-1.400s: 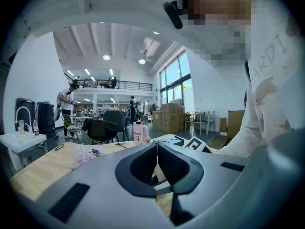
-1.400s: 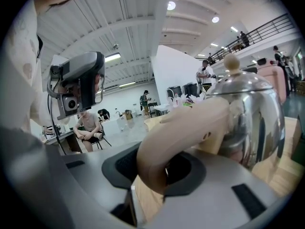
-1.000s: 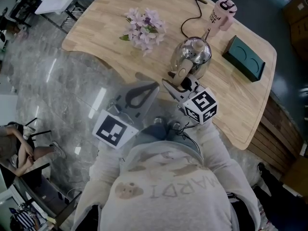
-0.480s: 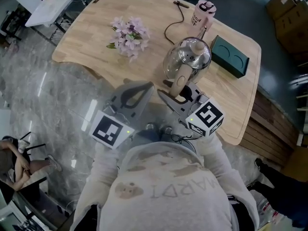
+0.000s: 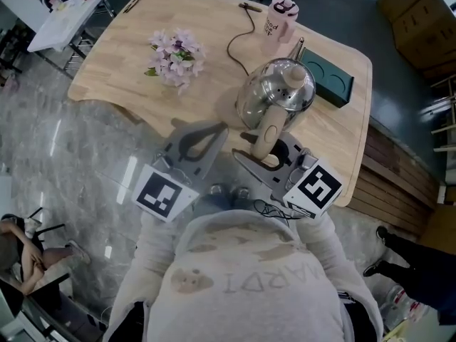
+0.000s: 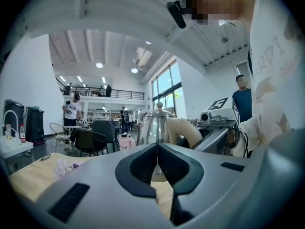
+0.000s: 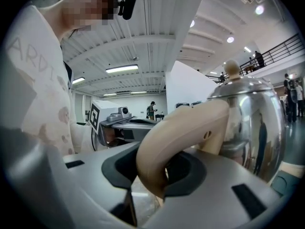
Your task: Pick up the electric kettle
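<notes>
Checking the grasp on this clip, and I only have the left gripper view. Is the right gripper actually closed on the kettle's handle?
Observer: Yes. The right gripper view shows the right gripper shut on the beige handle of the kettle, one pad on each side.
Operator: Is anything on the table hidden behind the kettle from where I look?
Observer: The head view shows a dark green box lying just past the kettle, near the table's far right edge.

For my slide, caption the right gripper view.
Right tongs grip the kettle by its beige handle.
</notes>
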Action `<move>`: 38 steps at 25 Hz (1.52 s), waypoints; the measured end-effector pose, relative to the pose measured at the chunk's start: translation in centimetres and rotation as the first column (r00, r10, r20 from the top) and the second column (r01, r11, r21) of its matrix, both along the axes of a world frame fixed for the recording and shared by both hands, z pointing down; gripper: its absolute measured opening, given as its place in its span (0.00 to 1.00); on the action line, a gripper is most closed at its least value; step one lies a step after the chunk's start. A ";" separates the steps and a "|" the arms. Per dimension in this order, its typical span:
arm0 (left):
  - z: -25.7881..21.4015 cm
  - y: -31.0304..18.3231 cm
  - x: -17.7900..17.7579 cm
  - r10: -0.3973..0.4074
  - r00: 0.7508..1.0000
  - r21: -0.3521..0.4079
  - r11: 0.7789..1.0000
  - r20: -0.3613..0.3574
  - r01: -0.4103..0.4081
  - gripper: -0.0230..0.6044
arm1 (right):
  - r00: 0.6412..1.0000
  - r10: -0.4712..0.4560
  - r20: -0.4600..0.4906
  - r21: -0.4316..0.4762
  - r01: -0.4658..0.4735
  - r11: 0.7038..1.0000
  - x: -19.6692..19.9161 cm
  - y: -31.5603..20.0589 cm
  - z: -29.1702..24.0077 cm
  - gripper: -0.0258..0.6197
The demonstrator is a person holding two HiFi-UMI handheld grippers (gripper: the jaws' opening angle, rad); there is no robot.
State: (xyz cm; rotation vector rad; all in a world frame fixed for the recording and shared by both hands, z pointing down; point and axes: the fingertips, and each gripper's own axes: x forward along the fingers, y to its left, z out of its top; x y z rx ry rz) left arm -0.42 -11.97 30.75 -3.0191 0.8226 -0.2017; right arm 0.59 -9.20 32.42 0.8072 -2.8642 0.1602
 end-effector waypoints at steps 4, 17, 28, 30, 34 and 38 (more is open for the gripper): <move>-0.2 0.7 0.6 0.013 1.000 0.004 1.000 -0.001 -0.013 0.06 | 1.000 -0.004 0.001 0.004 0.004 1.000 0.3 1.2 -0.4 0.23; -0.6 1.7 1.1 0.029 1.000 0.015 0.999 0.000 -0.029 0.06 | 0.999 -0.001 0.048 0.015 0.000 1.000 0.5 2.6 -1.5 0.23; -0.9 1.6 1.1 0.027 1.000 0.022 0.999 0.001 -0.027 0.06 | 1.000 -0.006 0.031 0.049 0.004 0.999 0.4 2.7 -1.8 0.23; -0.8 1.6 1.1 0.026 1.000 0.024 0.999 0.002 -0.026 0.06 | 1.000 -0.006 0.029 0.052 0.005 0.999 0.5 2.7 -1.8 0.23; -0.8 1.6 1.1 0.025 1.000 0.026 0.999 0.003 -0.025 0.06 | 1.000 -0.008 0.023 0.059 0.006 0.998 0.5 2.7 -1.8 0.23; -0.8 1.6 1.2 0.028 1.000 0.028 0.999 0.004 -0.028 0.06 | 1.000 -0.006 0.021 0.064 0.005 0.998 0.5 2.7 -1.8 0.23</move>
